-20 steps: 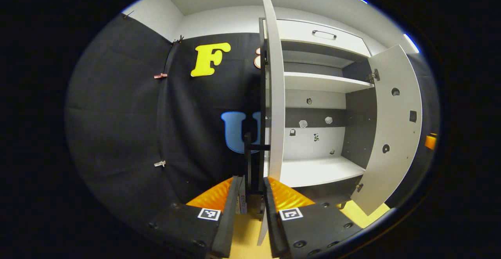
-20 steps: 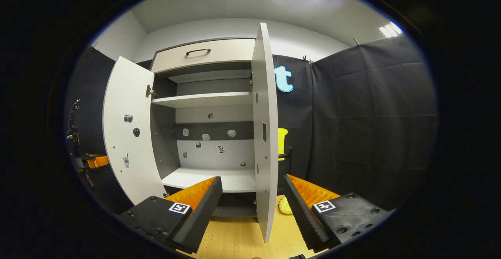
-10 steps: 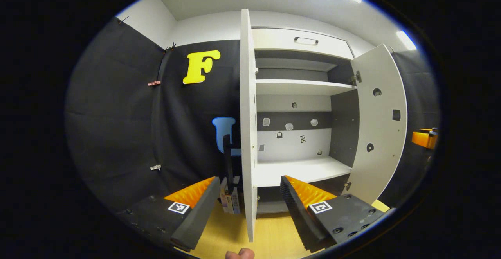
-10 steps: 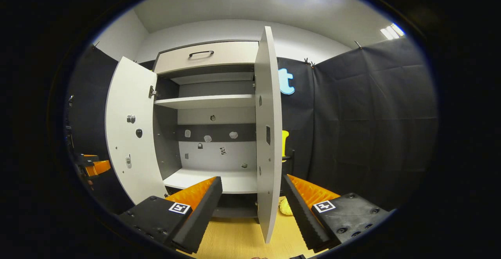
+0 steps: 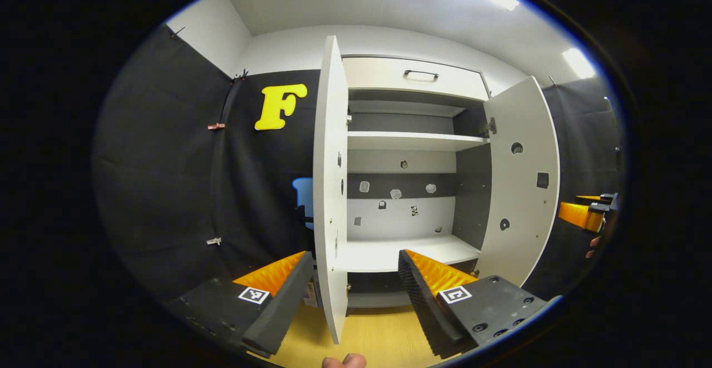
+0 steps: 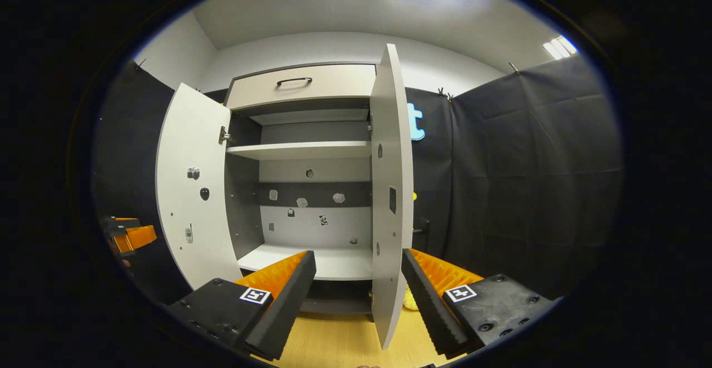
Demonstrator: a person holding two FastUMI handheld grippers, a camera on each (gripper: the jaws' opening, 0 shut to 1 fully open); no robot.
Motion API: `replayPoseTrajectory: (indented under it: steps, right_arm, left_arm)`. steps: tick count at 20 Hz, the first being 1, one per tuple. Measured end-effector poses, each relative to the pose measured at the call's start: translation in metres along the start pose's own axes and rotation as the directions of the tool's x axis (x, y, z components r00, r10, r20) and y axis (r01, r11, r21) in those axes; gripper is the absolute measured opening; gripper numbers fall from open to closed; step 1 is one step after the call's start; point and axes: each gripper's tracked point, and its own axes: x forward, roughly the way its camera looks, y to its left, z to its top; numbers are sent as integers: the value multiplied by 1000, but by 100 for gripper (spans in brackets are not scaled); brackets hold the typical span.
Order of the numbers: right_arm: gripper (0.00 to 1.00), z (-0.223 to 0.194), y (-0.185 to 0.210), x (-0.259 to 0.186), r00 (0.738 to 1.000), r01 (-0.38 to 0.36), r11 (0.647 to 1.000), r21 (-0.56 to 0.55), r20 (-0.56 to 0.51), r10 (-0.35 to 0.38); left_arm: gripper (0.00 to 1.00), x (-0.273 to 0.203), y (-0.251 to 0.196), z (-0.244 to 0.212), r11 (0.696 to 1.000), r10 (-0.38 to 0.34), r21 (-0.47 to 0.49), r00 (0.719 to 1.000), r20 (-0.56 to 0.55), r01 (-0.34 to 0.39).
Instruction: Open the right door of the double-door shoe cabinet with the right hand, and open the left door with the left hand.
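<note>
- Left claw [image 5: 351, 296] and right claw [image 6: 356, 296]: both spread wide, holding nothing.
- Left door [image 5: 328, 190] and right door [image 6: 392, 190]: flat white panels, swung out.
- Shoe cabinet [image 6: 311, 151]: white shelves, grey back.
- Floor [image 6: 345, 346]: pale wood grain.

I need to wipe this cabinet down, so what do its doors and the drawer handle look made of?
The doors, left door and right door, look like laminated board with a smooth matte pale finish: flat faces, square edges. The drawer handle looks like dark metal, possibly plastic; it is too small to tell.
</note>
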Motion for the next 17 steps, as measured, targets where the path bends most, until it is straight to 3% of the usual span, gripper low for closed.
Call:
replayPoseTrajectory:
  steps: [9,17]
  right_arm:
    - [98,-6,4,0,1000,-7,1000,19,-10,7]
    - [98,-6,3,1,1000,-2,1000,25,-8,2]
  left_arm:
    - [95,-1,-46,-2,997,-80,12,997,4,80]
    - [95,3,-46,-4,997,-78,17,997,-8,78]
